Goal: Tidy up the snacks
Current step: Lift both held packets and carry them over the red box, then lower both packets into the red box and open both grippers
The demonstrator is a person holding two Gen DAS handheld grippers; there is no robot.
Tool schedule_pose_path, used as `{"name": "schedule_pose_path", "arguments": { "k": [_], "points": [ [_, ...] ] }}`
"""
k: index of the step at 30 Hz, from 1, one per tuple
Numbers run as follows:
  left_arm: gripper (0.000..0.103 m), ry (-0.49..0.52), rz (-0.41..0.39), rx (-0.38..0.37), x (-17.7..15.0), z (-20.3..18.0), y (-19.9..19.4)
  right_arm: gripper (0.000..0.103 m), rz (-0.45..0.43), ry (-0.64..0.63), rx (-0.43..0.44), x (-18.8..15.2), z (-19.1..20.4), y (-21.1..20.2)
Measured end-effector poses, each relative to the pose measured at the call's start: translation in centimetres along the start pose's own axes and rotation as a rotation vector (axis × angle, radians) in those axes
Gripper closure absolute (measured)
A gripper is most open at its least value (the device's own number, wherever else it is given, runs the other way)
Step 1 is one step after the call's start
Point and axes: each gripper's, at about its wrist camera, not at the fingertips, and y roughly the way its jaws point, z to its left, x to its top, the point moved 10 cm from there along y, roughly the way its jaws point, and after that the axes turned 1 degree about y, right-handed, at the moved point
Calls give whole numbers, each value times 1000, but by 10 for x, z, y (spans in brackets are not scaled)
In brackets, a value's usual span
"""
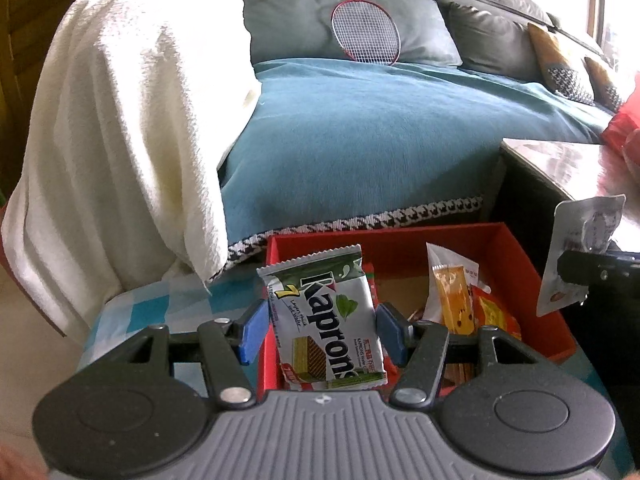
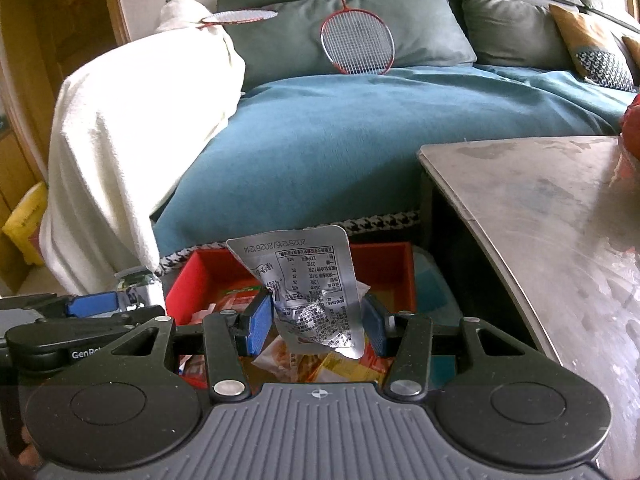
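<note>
**Both claws loaded over the red box, drops still pending**

Left wrist view, nearest first: left claw point(image 1: 320, 330) is clenched on a Kaprons wafer pack point(image 1: 326, 320), blue pads pressing both side edges, pack upright and slightly tilted, top leaning toward 11 o'clock. It hangs above the near-left part of the red box point(image 1: 532, 280). Inside the box, at 2 o'clock from the pack, an orange snack packet point(image 1: 450, 296) stands beside a red-yellow packet point(image 1: 498, 316); so some sorting looks already done. At 3 o'clock of the frame the other claw shows side-on with its pouch.

Right wrist view: right claw point(image 2: 318, 322) is clamped on a crumpled silver pouch point(image 2: 310, 296), label side facing the camera, print upside down. Pouch sits above the box interior; several packets lie loose below it, details blurred. Left claw's blue pad is visible at 9 o'clock.

Farther out: a counter point(image 2: 540, 208) at 3 o'clock, its visible top bare of snacks apart from something red at the far right edge, unclear what. Beyond, a sofa with teal cover point(image 1: 380, 128), white blanket point(image 1: 120, 120) at 10 o'clock, badminton racket point(image 1: 366, 30) at 12.

Judgement: mid-to-late stage. Box partly filled, two items in the air, neither released yet. Left: lower and let go of both; whether more snacks remain elsewhere cannot be told.
</note>
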Motion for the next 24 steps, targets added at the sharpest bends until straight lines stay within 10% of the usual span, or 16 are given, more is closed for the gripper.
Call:
{"name": "schedule_pose_path", "arguments": {
  "k": [24],
  "points": [
    [51, 18, 27, 23, 11, -11, 38, 46, 82, -5, -12, -1, -5, 41]
  ]
}}
